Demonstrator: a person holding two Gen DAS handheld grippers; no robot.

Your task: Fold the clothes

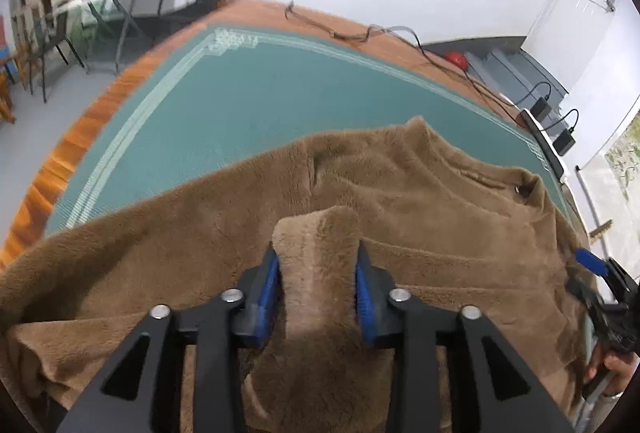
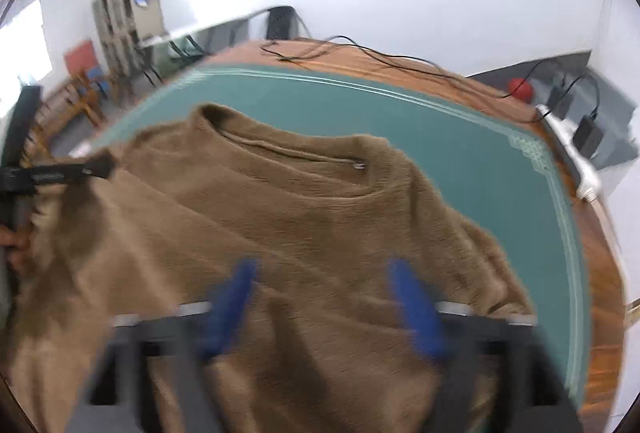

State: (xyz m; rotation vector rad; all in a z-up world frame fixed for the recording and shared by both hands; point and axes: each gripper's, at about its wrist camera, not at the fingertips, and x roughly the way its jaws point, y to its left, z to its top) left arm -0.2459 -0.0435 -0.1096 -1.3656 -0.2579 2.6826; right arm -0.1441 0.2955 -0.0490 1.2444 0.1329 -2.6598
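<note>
A plush brown sweater (image 1: 420,201) lies spread on the green mat (image 1: 260,105), its zipped collar (image 2: 288,153) toward the far side. My left gripper (image 1: 318,257) is shut on a sleeve cuff (image 1: 320,233), which stands up between the blue pads and fills the gap. In the right wrist view the sweater (image 2: 320,209) fills the middle, and my right gripper (image 2: 322,267) hovers over its body, blurred. Its jaws stand wide apart with nothing pinched between them. The left gripper (image 2: 100,165) shows at the sweater's left shoulder, and the right gripper's blue pad (image 1: 592,261) shows at the far right.
The mat covers a wooden table (image 1: 80,129). Cables (image 1: 360,33) trail along the far edge to a white power strip (image 2: 576,149) and black chargers (image 1: 564,143) at the right. A red ball (image 1: 456,61) sits on the floor beyond, chairs (image 1: 52,45) and shelves at the left.
</note>
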